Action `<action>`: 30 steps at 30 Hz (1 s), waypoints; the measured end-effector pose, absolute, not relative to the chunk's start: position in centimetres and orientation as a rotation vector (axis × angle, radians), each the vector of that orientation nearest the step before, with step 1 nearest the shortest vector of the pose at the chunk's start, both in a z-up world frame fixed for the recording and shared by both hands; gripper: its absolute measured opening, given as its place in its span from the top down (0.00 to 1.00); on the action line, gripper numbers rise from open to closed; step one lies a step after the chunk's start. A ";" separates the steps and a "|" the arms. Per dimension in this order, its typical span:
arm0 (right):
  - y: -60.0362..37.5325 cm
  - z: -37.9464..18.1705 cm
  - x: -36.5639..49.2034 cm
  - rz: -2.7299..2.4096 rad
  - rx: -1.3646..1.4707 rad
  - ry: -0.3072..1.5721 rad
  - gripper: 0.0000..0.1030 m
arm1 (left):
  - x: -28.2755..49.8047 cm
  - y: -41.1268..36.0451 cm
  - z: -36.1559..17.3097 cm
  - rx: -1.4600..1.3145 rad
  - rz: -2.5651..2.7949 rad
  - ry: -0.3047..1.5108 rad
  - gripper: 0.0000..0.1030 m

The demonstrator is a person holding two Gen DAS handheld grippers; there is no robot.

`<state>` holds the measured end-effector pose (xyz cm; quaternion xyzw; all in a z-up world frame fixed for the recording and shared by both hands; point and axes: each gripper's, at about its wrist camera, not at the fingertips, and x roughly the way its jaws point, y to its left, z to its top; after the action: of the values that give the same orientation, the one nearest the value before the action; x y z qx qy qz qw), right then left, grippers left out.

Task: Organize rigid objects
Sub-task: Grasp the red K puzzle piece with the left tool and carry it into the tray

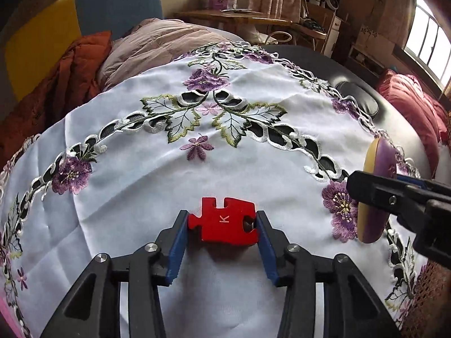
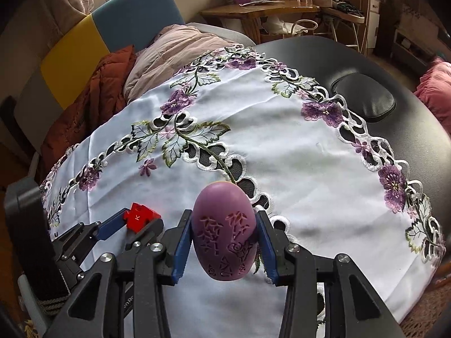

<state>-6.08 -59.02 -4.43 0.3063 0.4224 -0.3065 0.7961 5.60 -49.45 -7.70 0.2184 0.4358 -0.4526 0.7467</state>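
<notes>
The left gripper (image 1: 222, 219) clamps a red puzzle piece (image 1: 224, 221) marked K between its blue pads, low over the embroidered cloth (image 1: 253, 146). Just to its right, the right gripper (image 2: 224, 236) grips a purple oval block (image 2: 224, 231). Both pickups look done; next each piece needs carrying to its place and gentle setting down.

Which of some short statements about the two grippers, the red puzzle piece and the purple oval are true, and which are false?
1. The red puzzle piece bears the letter K. True.
2. The right gripper is empty. False: it is shut on the purple oval.
3. The puzzle piece sits between the blue pads of the left gripper. True.
4. The tablecloth is plain white. False: it has embroidered purple flowers and green leaves.
5. The oval lies flat on the cloth. False: the gripper holds it.
</notes>
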 end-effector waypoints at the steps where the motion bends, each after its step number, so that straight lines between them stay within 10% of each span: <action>1: -58.9 -4.4 -6.0 -0.652 0.653 0.910 0.57 | 5.8 -48.8 -7.6 0.459 -0.975 0.959 0.55; 30: -51.7 -7.8 -0.9 -0.380 0.289 1.175 0.57 | 2.5 -25.8 -0.5 0.179 -0.610 0.883 0.55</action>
<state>-0.89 -51.71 -7.84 0.1350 0.5488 -0.1777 0.8056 2.46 -25.77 -0.54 0.0849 0.4201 -0.2901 0.8556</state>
